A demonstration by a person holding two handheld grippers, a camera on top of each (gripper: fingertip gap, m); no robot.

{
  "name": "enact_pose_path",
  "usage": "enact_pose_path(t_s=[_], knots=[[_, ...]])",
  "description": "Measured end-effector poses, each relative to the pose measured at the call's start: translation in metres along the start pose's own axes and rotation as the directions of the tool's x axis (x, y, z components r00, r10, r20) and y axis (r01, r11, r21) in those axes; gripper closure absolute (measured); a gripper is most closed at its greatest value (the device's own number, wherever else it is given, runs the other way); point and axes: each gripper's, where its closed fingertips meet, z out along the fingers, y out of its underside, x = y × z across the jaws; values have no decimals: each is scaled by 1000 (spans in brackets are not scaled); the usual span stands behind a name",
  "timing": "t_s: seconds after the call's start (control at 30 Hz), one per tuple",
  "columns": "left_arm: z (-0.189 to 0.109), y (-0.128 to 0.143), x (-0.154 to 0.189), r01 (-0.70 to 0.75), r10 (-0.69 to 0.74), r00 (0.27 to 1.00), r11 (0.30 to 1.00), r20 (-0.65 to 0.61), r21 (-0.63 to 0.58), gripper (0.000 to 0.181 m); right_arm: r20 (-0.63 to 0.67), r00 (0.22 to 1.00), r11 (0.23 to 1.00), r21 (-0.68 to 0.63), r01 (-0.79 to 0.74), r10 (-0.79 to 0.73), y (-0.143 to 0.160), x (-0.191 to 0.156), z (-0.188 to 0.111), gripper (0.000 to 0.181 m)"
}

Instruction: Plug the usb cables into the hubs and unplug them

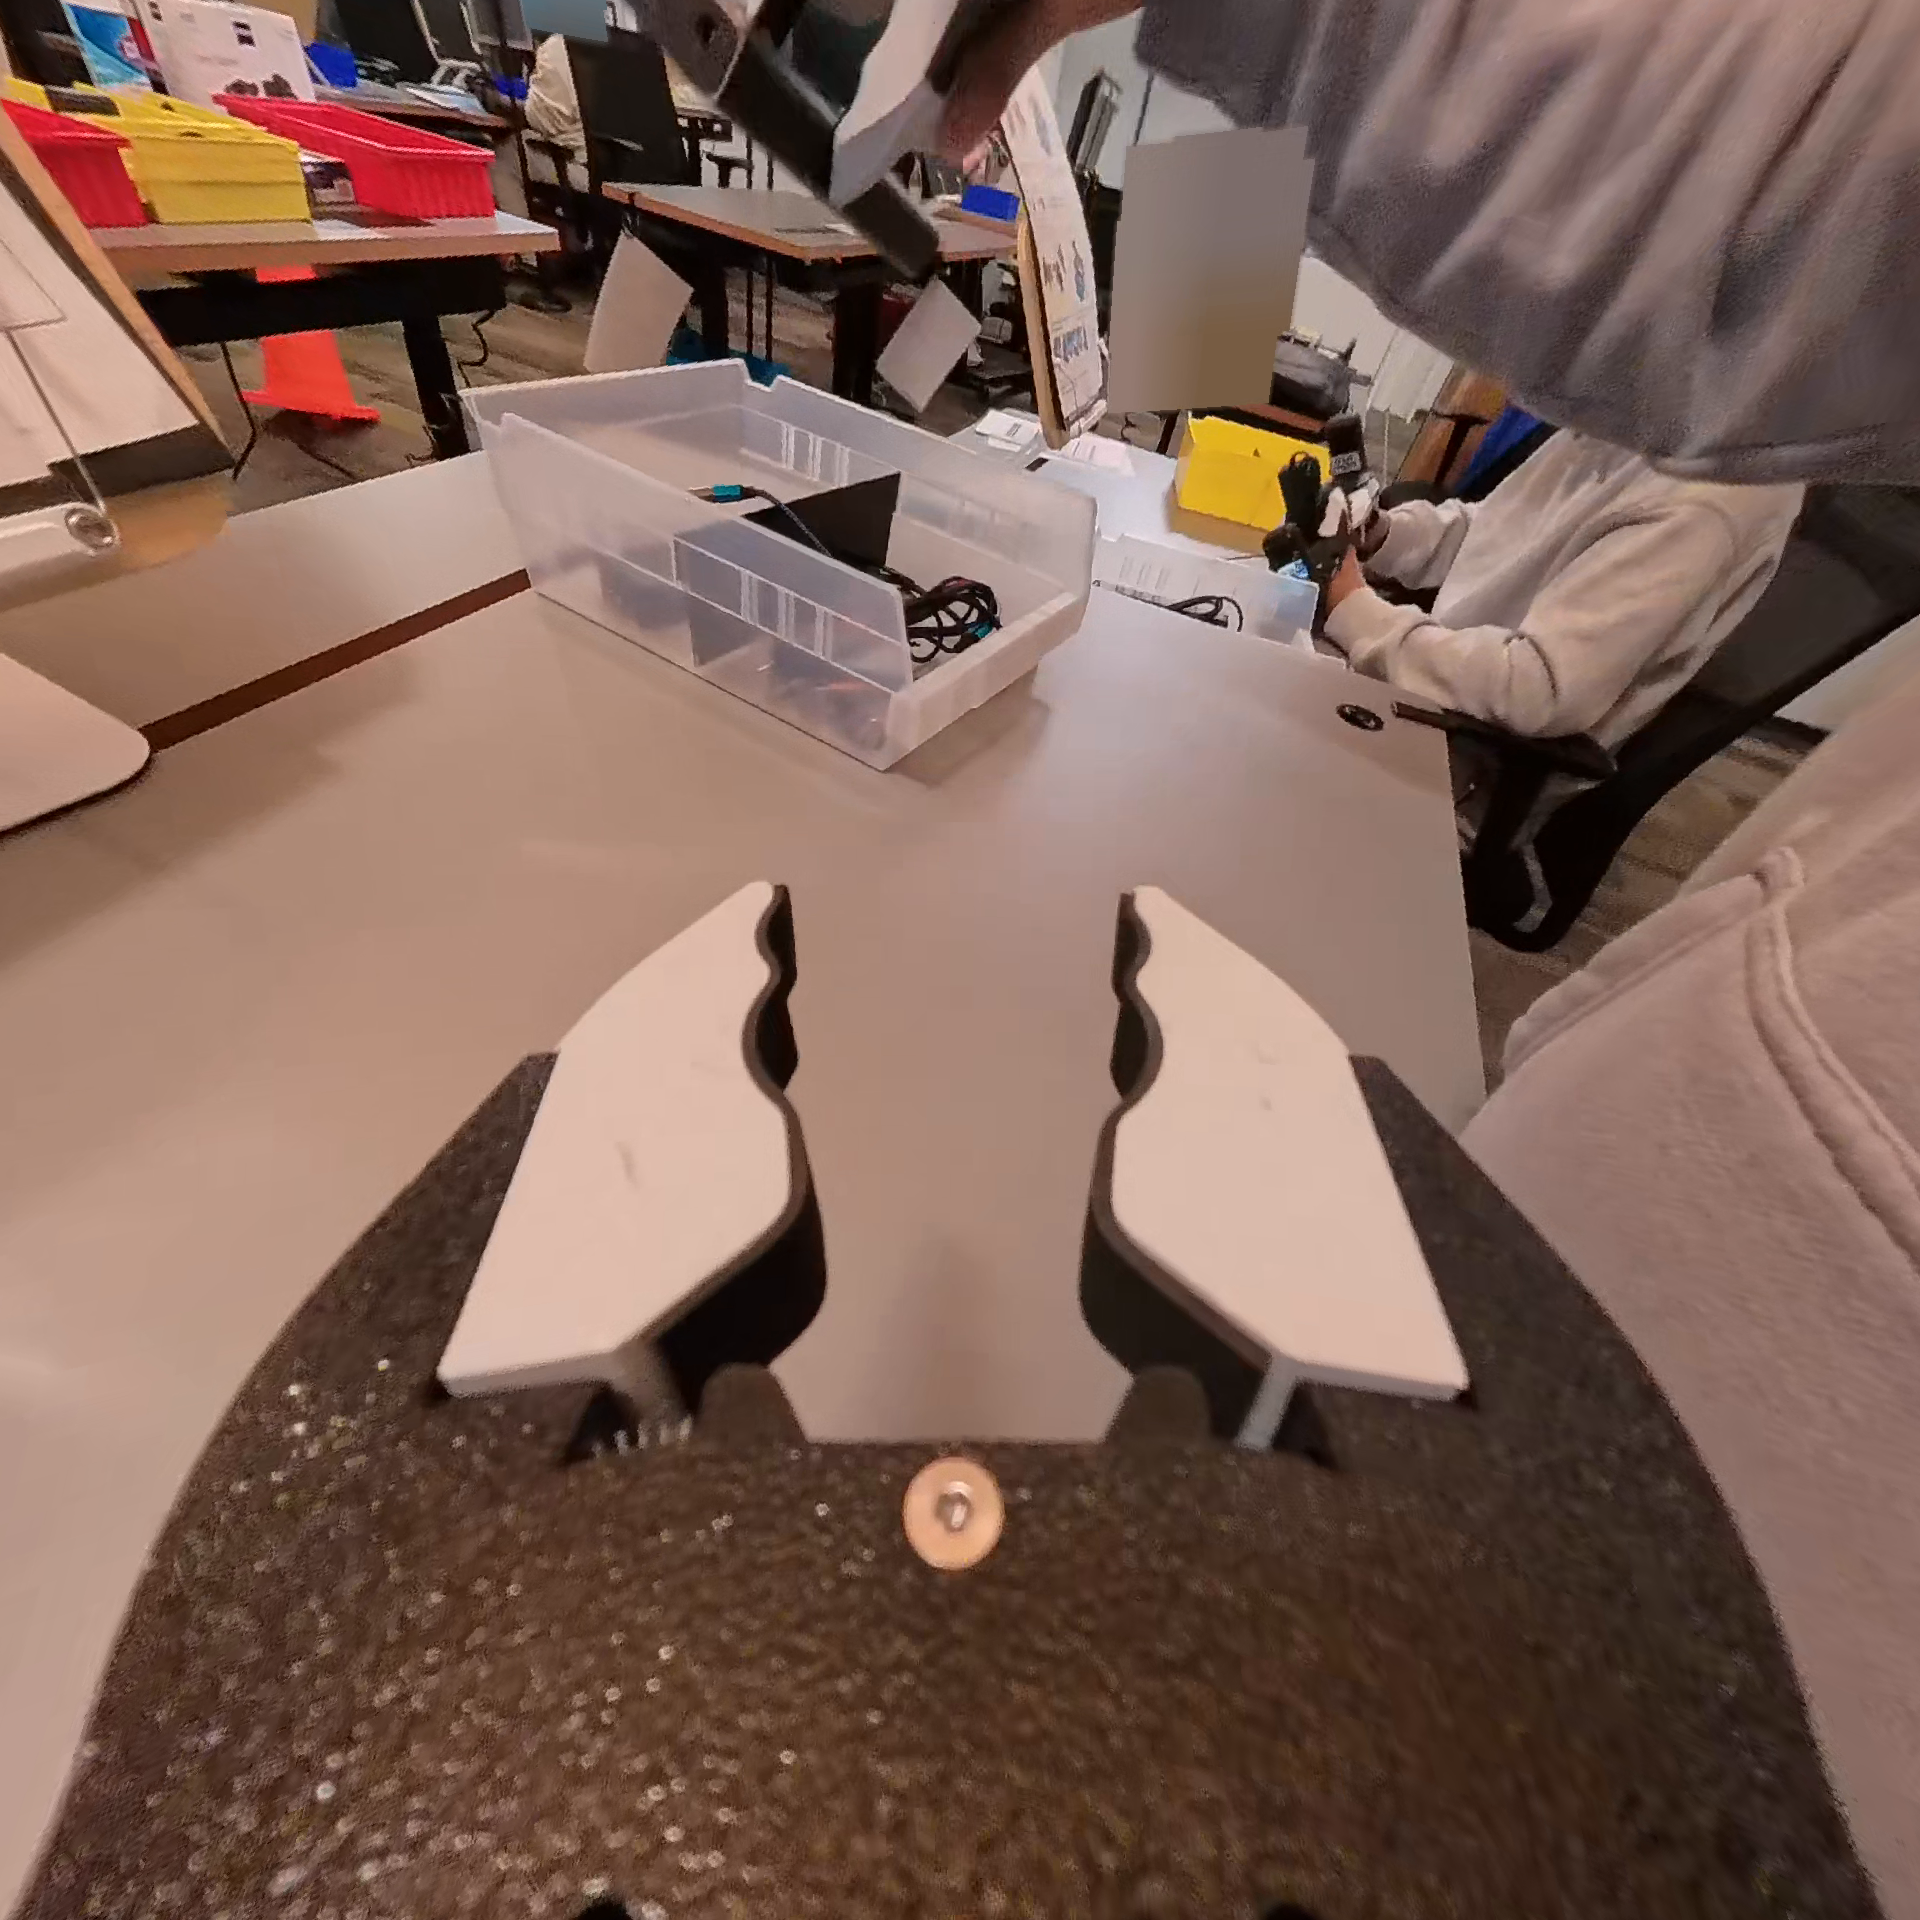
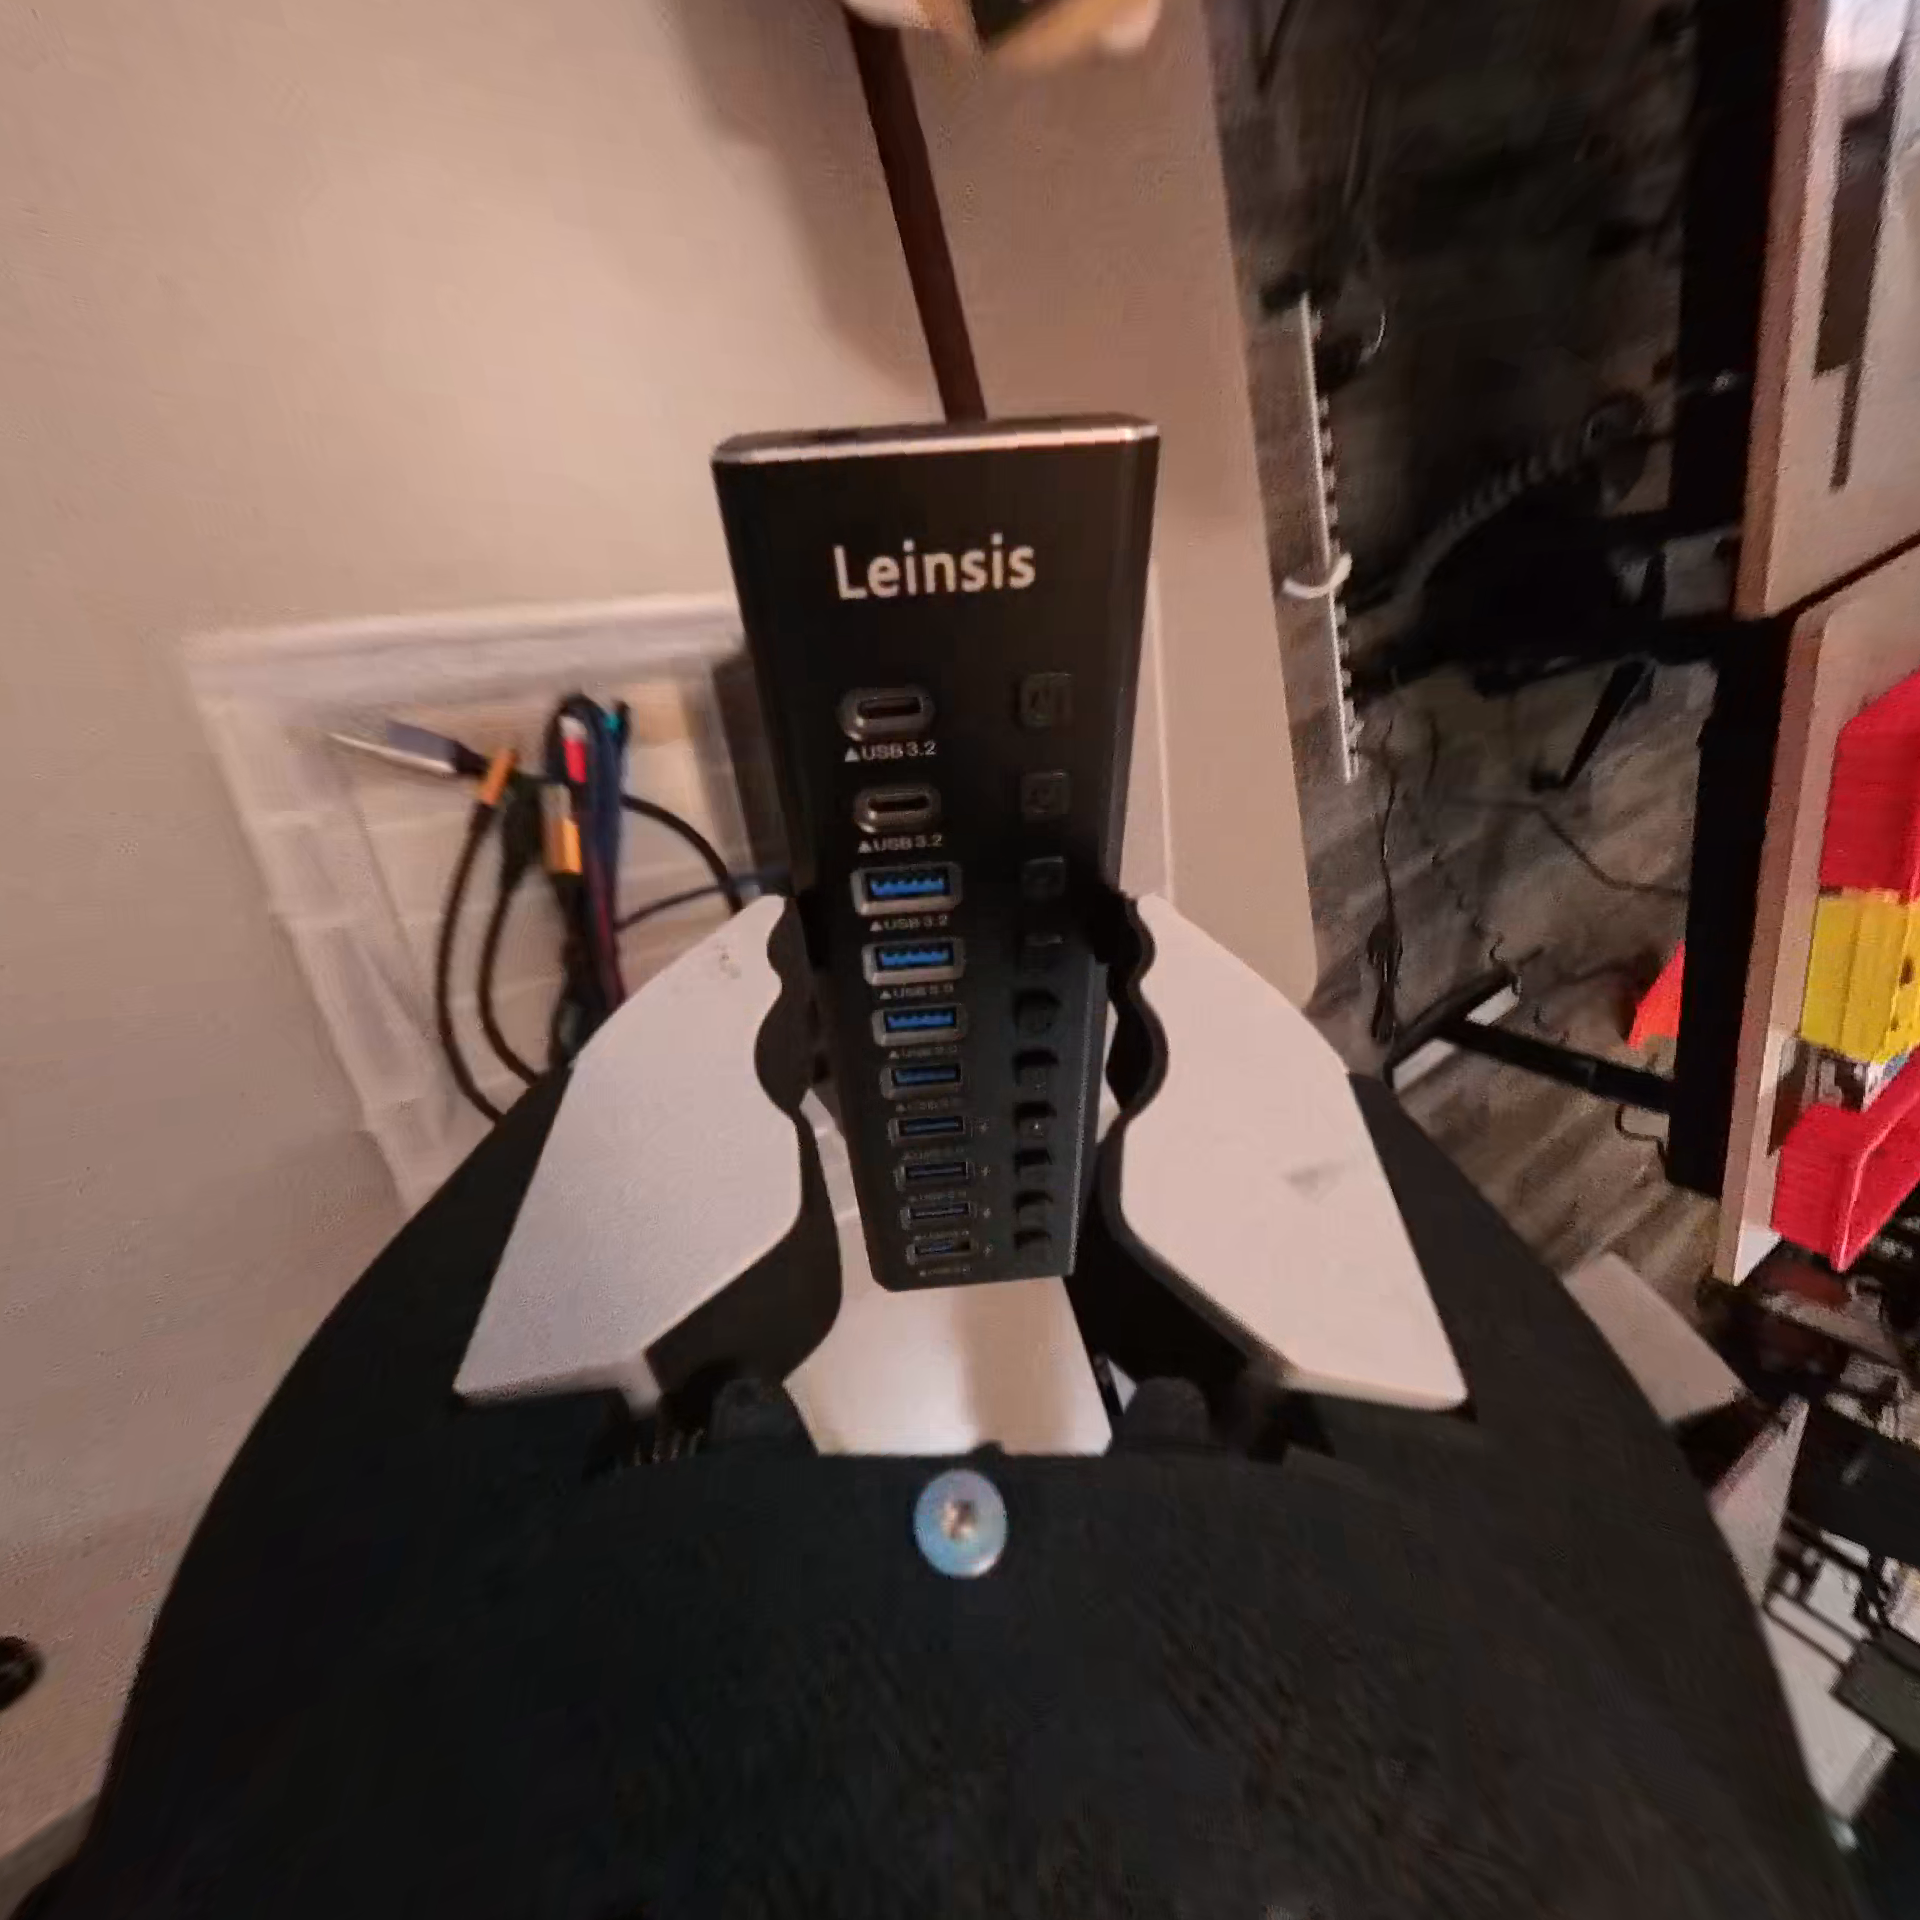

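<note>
Fingers of our left gripper (image 1: 954, 904) stand spread apart with nothing between them, hovering low over the bare grey table (image 1: 520, 883). Beyond them a clear plastic bin (image 1: 790, 582) sits on the table, split by dividers, with a bundle of black cables (image 1: 951, 618) in its near-right compartment. Our right gripper (image 1: 831, 135) shows at the top of the left wrist view, raised above the bin and blurred, below a grey sleeve (image 1: 1558, 208).

In the right wrist view, our right gripper (image 2: 954, 914) is clenched on a black USB hub (image 2: 935, 665), its pads pressing the hub's two long sides around the lower half. The hub is held lengthwise along the fingers, port face toward the camera, showing a column of ports beside a column of small buttons. Below it we look down into the clear plastic bin (image 2: 312, 831), where USB cables (image 2: 561, 821) with orange, red and blue ends lie loose.
</note>
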Motion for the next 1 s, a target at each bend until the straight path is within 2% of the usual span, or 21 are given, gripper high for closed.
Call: enact_pose_path(t_s=[0.03,0.13,0.2,0.3,0.4,0.47,0.57,0.73,0.8,0.9,1.0], knots=[[0,1,0,7,-7,1000,1000,0,1,124,4,1000,998,-55,0,0,14,14,14,125],[2,5,0,8,-8,1000,1000,5,-20,124,46,999,986,-165,-4,11,41,37,56,125],[4,9,-2,10,-9,1000,999,10,-40,124,103,994,980,-196,-22,42,51,39,89,125],[6,13,-2,28,-28,1000,998,10,-58,124,187,976,974,-215,-69,111,56,28,131,125],[5,16,-6,31,-29,999,997,32,-69,124,239,964,972,-228,-59,115,59,10,167,125],[2,20,-9,44,-40,998,996,46,-77,124,288,949,969,-239,-57,127,60,-4,184,125],[0,20,-10,67,-64,997,995,48,-67,124,278,947,965,-245,-89,158,65,-8,198,125],[9,18,-12,64,-61,997,995,37,-77,124,253,955,969,-228,-98,156,67,-11,192,127],[17,16,-12,57,-54,998,994,37,-90,124,167,970,970,-195,-145,178,64,-1,181,118],[34,8,-15,48,-41,997,993,60,-112,122,68,957,959,-65,-277,282,55,13,142,111],[60,-1,-21,55,-42,994,990,100,-130,118,7,880,875,102,-474,475,55,14,89,104]])
